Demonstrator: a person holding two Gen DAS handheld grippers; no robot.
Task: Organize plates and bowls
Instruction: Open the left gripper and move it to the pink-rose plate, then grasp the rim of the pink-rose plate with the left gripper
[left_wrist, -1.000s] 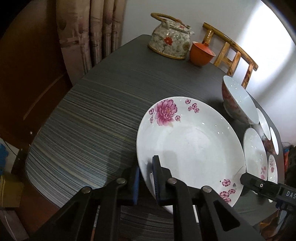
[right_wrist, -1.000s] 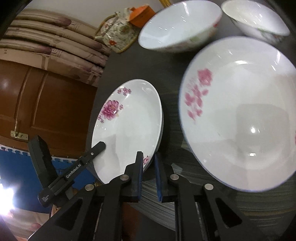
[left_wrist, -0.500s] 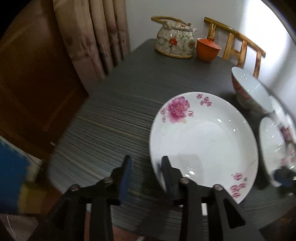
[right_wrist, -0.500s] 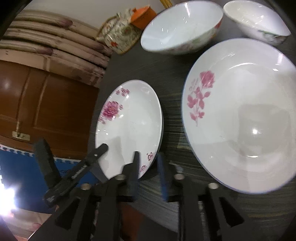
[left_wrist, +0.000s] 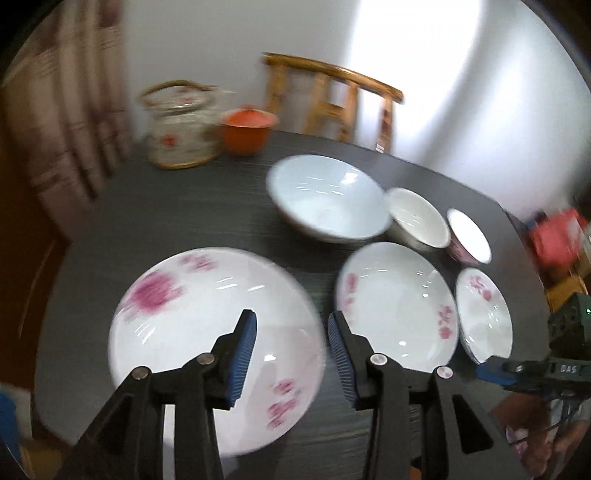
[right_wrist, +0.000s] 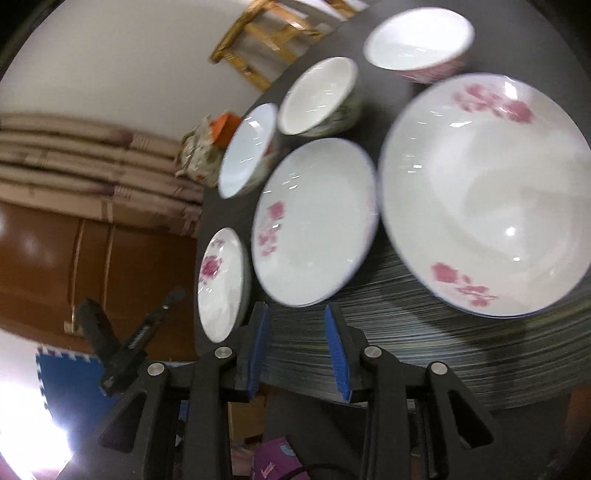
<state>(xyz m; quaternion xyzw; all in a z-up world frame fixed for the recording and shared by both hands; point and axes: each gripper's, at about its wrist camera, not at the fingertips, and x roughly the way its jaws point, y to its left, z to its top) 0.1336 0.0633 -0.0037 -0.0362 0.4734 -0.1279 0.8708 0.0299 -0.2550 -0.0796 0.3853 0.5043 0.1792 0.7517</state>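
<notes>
Three white plates with pink flowers lie in a row on the dark table: a large plate (left_wrist: 207, 332) (right_wrist: 221, 280) at the left, a middle plate (left_wrist: 395, 306) (right_wrist: 314, 225) and a right plate (left_wrist: 484, 317) (right_wrist: 487, 195). Behind them stand a wide bowl (left_wrist: 325, 195) (right_wrist: 247, 147), a white bowl (left_wrist: 417, 218) (right_wrist: 317, 96) and a pink-sided bowl (left_wrist: 469, 236) (right_wrist: 417, 40). My left gripper (left_wrist: 291, 332) is open and empty above the gap between the large and middle plates. My right gripper (right_wrist: 297, 321) is open and empty over the table's front edge.
A floral teapot (left_wrist: 181, 125) and an orange lidded cup (left_wrist: 247, 129) stand at the table's far left. A wooden chair (left_wrist: 328, 99) is behind the table. The dark table (left_wrist: 177, 218) ends close below both grippers. Curtains and a brown door are at the left.
Both grippers have opened and pulled back from the plates. The left let go of the large plate's rim. Both views have swung so that the whole row of dishes shows.
</notes>
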